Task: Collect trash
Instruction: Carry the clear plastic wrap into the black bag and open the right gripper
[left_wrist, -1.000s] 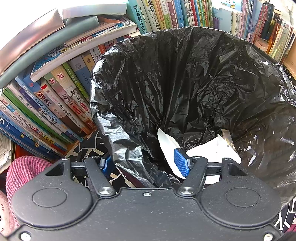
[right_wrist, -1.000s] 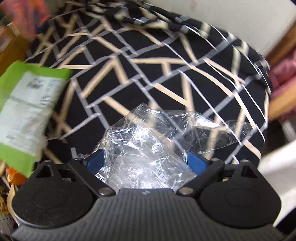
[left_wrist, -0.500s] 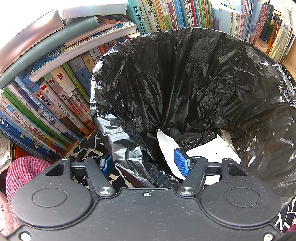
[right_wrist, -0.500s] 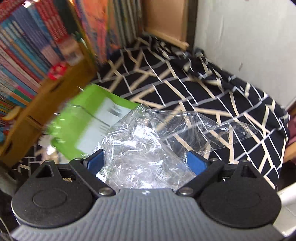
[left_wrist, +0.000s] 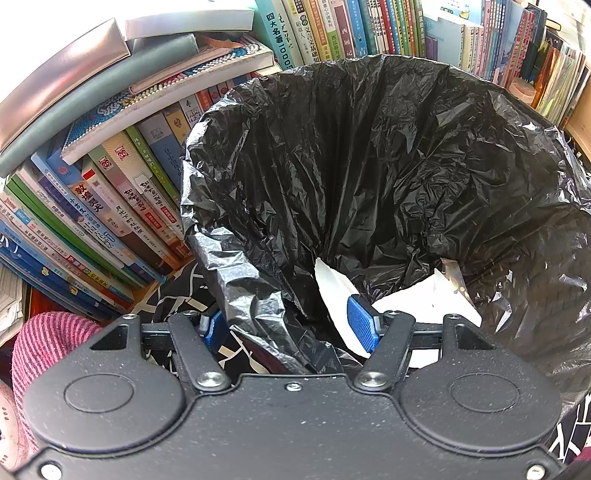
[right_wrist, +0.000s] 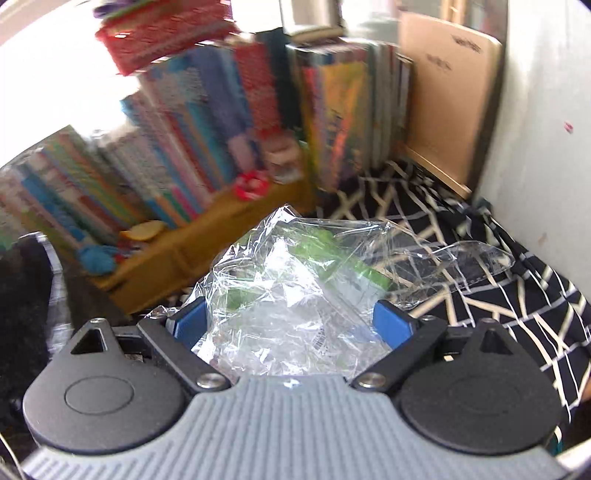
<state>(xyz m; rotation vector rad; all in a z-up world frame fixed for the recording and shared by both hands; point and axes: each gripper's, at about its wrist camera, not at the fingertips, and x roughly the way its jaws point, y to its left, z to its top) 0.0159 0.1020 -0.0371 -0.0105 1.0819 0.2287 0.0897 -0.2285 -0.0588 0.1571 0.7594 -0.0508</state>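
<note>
A black trash bag (left_wrist: 369, 166) stands wide open in the left wrist view, with white paper (left_wrist: 406, 299) lying at its bottom. My left gripper (left_wrist: 288, 326) is shut on a bunched fold of the bag's near rim, one blue pad outside and one inside. In the right wrist view my right gripper (right_wrist: 288, 321) is shut on a crumpled clear plastic wrapper (right_wrist: 295, 280), which bulges up between the blue pads. A green packet (right_wrist: 332, 258) shows through the plastic, lying on the cloth behind it. A dark blurred shape (right_wrist: 22, 295) sits at the left edge.
Rows of leaning and upright books (left_wrist: 110, 206) ring the bag on the left and behind. A wooden shelf ledge (right_wrist: 221, 221) with small toys fronts more books. Black cloth with pale lines (right_wrist: 498, 280) covers the surface by a white wall (right_wrist: 546, 147). Pink striped knit fabric (left_wrist: 44, 343) lies at lower left.
My right gripper has swung left and up with the plastic, from over the patterned cloth toward the bookshelf; the green packet now sits behind the plastic. The left gripper and bag have not moved.
</note>
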